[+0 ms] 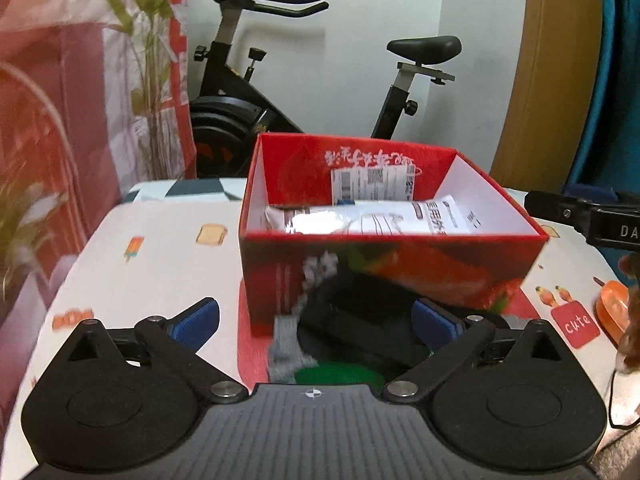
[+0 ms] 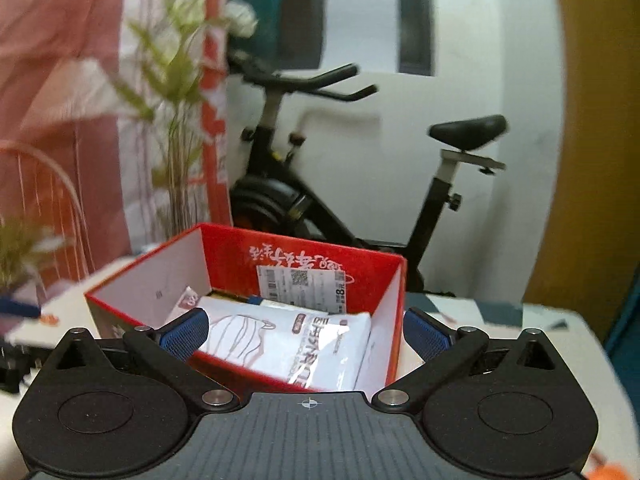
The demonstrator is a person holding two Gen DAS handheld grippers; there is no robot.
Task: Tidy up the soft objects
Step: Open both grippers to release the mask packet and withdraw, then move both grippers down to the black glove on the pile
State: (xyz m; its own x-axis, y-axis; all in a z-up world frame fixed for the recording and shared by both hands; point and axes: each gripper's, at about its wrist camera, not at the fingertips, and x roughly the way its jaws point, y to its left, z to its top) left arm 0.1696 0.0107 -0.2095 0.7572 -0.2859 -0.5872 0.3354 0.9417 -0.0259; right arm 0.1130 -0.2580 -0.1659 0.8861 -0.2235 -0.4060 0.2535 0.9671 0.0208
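while both sets of jaws stand wide apart, the left gripper (image 1: 316, 320) frames a blurred dark garment (image 1: 352, 320) before the red box (image 1: 392, 256), and the right gripper (image 2: 306, 334) holds nothing over the white packet (image 2: 288, 344).

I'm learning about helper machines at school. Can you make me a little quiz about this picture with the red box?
1. True or false: the red box has no lid on it.
2. What lies inside the box? A) a white plastic packet B) a ball C) shoes
3. Fill in: between the open fingers of the left gripper, in front of the box, lies a dark and grey soft ____.

Key
1. True: its top is open.
2. A: a white printed packet lies inside; nothing is between the fingers of the open right gripper.
3. Cloth; too blurred to say what kind.
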